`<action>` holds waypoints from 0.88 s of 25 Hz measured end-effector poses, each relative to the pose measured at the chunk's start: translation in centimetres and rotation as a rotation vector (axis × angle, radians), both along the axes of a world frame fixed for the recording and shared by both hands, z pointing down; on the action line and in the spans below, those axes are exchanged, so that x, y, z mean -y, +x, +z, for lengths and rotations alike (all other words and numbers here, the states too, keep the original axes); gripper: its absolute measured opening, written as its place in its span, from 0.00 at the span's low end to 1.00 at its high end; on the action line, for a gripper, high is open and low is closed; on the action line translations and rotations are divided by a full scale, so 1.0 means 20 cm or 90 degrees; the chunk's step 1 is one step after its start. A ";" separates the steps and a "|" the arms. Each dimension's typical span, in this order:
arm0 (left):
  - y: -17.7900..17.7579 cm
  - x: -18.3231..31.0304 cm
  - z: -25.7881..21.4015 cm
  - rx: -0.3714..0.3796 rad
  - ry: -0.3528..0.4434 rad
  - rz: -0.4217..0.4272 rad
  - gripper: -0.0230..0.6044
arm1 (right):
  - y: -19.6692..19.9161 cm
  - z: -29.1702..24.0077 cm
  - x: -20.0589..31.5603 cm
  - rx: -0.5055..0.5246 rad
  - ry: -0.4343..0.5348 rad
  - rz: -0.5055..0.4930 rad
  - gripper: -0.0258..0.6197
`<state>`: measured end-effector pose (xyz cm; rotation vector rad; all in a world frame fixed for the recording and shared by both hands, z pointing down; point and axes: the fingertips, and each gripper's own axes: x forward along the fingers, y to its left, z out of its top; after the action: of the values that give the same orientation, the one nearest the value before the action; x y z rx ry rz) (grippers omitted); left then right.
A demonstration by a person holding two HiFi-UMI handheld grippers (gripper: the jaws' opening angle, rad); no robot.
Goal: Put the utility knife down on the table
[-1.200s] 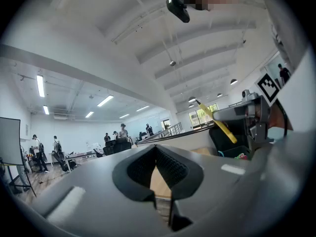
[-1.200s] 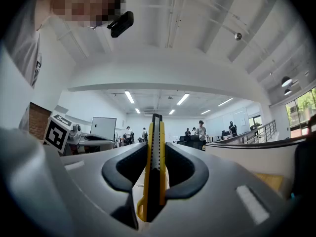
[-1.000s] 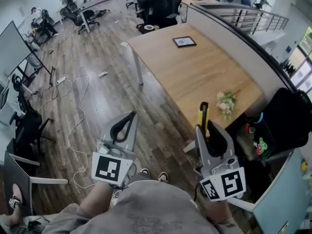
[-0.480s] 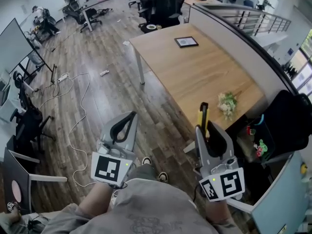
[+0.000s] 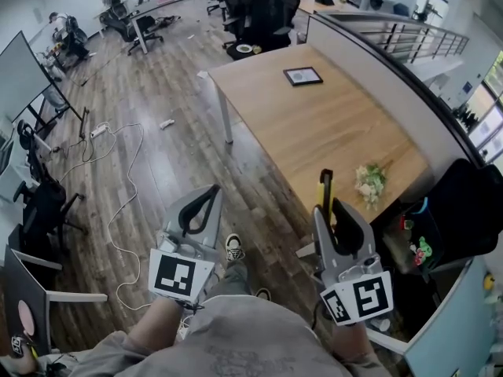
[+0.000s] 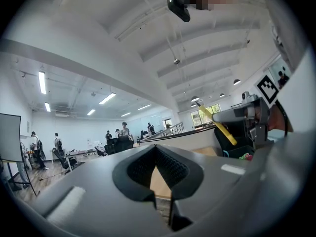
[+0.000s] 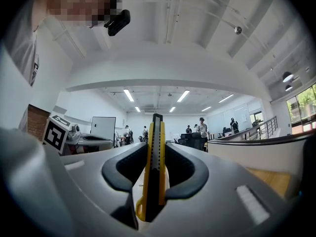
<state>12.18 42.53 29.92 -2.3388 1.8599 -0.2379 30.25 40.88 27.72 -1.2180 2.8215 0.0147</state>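
Note:
A yellow and black utility knife [image 7: 154, 167] stands upright between the jaws of my right gripper [image 7: 154, 174], which is shut on it. In the head view the utility knife [image 5: 325, 188] pokes up from the right gripper [image 5: 330, 210], held in the air near the front corner of the wooden table [image 5: 314, 124]. My left gripper [image 5: 200, 206] hangs over the wood floor to the left, shut with nothing in it. From the left gripper view, the left gripper [image 6: 157, 174] has its pads together, and the knife [image 6: 217, 125] shows at the right.
On the table lie a small bunch of flowers [image 5: 368, 181] near the front right and a framed picture [image 5: 302, 75] at the far end. A black bag [image 5: 464, 203] sits right of the table. Cables [image 5: 118, 171], office chairs [image 5: 259, 10] and a screen [image 5: 20, 77] stand around the floor.
The view has shifted slightly; both grippers keep the same pose, the knife still held. A shoe now shows on the floor between the grippers.

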 end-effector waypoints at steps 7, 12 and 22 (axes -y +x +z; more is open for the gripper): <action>-0.22 0.36 0.02 -0.014 -0.012 -0.010 0.04 | -0.21 0.02 0.34 -0.015 -0.005 -0.015 0.23; -0.38 0.65 0.02 -0.017 -0.020 -0.005 0.04 | -0.38 0.04 0.62 -0.024 -0.021 -0.005 0.23; -0.85 1.22 -0.04 -0.006 -0.020 0.006 0.04 | -0.84 0.01 1.21 -0.015 -0.035 0.002 0.23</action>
<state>-4.90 18.08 29.07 -2.3733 1.8620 -0.2561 13.45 16.71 27.96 -1.2421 2.8586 -0.0482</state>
